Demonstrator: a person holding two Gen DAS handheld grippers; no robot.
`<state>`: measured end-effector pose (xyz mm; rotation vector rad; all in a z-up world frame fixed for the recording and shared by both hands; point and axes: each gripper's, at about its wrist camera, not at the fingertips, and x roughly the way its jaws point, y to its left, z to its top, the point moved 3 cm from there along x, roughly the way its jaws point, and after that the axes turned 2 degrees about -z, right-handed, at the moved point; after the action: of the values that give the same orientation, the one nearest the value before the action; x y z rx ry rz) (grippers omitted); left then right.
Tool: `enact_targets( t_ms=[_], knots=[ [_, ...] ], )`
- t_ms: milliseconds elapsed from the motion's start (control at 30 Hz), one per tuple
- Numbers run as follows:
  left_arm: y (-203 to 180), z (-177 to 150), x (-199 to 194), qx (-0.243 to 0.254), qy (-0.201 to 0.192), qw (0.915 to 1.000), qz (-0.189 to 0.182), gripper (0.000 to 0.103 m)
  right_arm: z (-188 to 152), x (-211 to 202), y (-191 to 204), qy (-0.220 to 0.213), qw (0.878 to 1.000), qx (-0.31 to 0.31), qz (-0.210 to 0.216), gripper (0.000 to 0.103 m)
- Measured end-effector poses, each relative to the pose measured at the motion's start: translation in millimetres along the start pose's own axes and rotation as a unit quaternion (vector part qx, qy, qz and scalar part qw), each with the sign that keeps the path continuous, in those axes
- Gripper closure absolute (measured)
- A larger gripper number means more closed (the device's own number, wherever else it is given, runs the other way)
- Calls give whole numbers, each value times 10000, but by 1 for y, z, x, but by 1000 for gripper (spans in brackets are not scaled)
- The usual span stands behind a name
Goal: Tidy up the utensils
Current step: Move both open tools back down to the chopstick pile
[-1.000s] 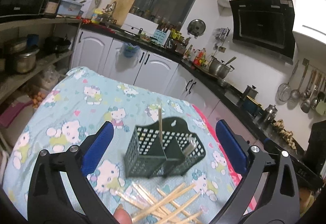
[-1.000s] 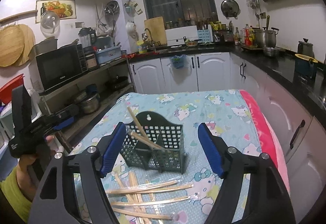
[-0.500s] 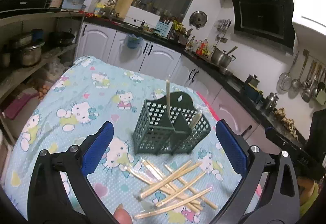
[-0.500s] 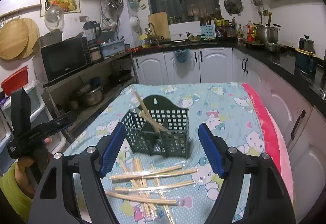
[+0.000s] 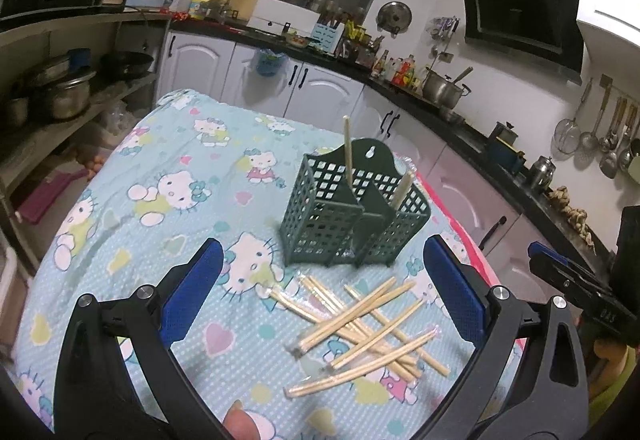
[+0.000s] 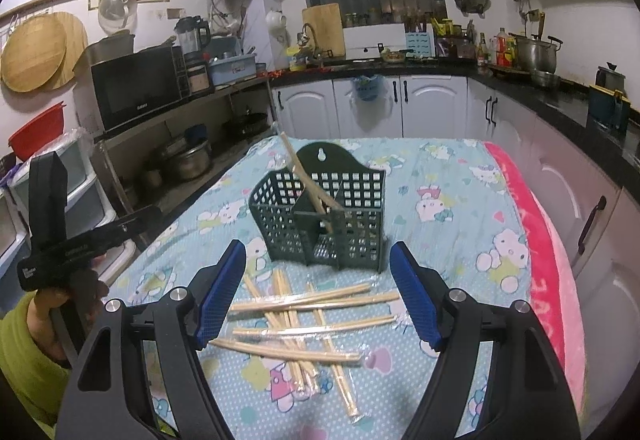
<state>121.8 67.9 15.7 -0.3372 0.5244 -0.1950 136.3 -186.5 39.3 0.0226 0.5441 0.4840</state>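
Observation:
A dark green slotted utensil holder (image 5: pixel 352 220) stands on the table; it also shows in the right wrist view (image 6: pixel 324 224). Two wrapped chopsticks (image 5: pixel 347 156) lean inside it. Several wrapped chopsticks (image 5: pixel 360 324) lie in a loose pile in front of it, also in the right wrist view (image 6: pixel 304 324). My left gripper (image 5: pixel 320 292) is open and empty, above the near side of the pile. My right gripper (image 6: pixel 320 296) is open and empty, above the pile and just short of the holder.
The table carries a light blue cartoon-cat cloth (image 5: pixel 160 208) with a pink edge (image 6: pixel 540 240) on the right. White cabinets and a black counter (image 6: pixel 400 68) run behind. Shelves with pots (image 5: pixel 60 96) stand to the left.
Both grippers have pulled back and tilted down, so the holder sits farther off and the whole chopstick pile is in view. Both stay open.

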Motion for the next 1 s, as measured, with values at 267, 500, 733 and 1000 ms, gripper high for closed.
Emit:
enact_targets(
  t_ms=[267, 500, 733, 1000],
  knots=[
    [10, -21, -1, -44, 237, 9997, 81, 11, -17, 3, 4, 188, 9998, -101, 11, 31],
    [17, -39, 6, -49, 467, 9988, 115, 11, -31, 8, -1, 348, 9993, -104, -75, 31],
    [12, -54, 16, -38, 726, 9974, 25, 11, -42, 12, -8, 445, 9989, -41, -174, 31],
    [11, -68, 27, -13, 971, 9953, -34, 11, -57, 22, -13, 623, 9978, -78, -231, 31]
  ],
)
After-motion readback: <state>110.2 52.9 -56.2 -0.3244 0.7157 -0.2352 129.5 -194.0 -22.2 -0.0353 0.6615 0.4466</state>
